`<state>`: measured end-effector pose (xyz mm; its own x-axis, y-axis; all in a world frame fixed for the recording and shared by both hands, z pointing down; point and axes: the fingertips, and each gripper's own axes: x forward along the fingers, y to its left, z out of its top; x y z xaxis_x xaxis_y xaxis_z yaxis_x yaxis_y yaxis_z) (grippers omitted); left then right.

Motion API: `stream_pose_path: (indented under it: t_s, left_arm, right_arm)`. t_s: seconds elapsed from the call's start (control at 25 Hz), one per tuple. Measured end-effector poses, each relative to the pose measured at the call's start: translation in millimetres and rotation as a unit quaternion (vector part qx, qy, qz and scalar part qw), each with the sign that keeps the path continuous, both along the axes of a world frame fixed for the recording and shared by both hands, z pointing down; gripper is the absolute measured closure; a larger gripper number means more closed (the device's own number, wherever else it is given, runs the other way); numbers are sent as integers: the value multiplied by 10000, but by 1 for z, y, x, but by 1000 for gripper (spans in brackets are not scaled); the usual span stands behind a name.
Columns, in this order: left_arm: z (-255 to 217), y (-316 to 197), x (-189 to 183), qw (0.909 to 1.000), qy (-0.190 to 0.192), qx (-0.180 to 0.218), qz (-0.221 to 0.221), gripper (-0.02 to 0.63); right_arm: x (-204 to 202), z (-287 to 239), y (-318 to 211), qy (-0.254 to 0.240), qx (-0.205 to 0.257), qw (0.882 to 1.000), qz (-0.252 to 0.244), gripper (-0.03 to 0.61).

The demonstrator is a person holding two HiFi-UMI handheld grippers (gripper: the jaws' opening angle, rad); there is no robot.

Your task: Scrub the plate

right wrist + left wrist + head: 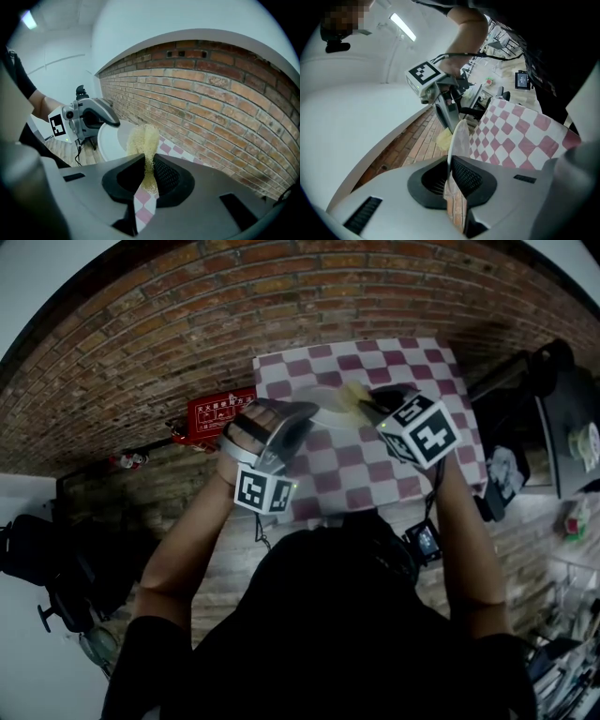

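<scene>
Your left gripper (305,413), ahead of its black-and-white marker cube (265,493), has its jaws almost together, clamped on the rim of the white plate (328,407), which is held on edge above the left half of the checked tabletop (412,474). Your right gripper (370,404) pinches a yellow sponge (354,395) tight at the plate's face, with bare cloth toward the right and near edges. Past the left edge, a red box (220,415) bears white Chinese characters too small to read.

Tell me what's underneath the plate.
The plate, clamped by its rim in the left gripper, is held over the pink-and-white checked cloth. The patch directly beneath it is covered, so anything there cannot be seen.
</scene>
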<state>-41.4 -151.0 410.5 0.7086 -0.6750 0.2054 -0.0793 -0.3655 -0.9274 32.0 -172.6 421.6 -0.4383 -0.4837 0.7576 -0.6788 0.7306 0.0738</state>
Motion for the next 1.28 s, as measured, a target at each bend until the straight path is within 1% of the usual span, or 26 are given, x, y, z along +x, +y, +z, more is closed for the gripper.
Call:
stream_pose_path:
  t_s: [0.2, 0.4, 0.68, 1.0, 1.28]
  left_arm:
    - [-3, 10, 5, 9998, 53, -2, 190, 589]
    - [-3, 19, 11, 9990, 26, 38, 452, 591]
    - [-9, 34, 25, 9971, 42, 134, 751, 589]
    - [-13, 45, 32, 9945, 31, 270, 1012, 589]
    - [-19, 54, 41, 9921, 24, 304, 1220, 589]
  right_arm:
    - [15, 16, -9, 51, -213, 9997, 141, 526]
    - [23, 31, -17, 76, -561, 9983, 163, 526]
    - [21, 41, -29, 137, -767, 9969, 137, 526]
    - [5, 39, -36, 207, -941, 9953, -122, 526]
    - [-24, 22, -32, 203, -971, 9934, -573, 527]
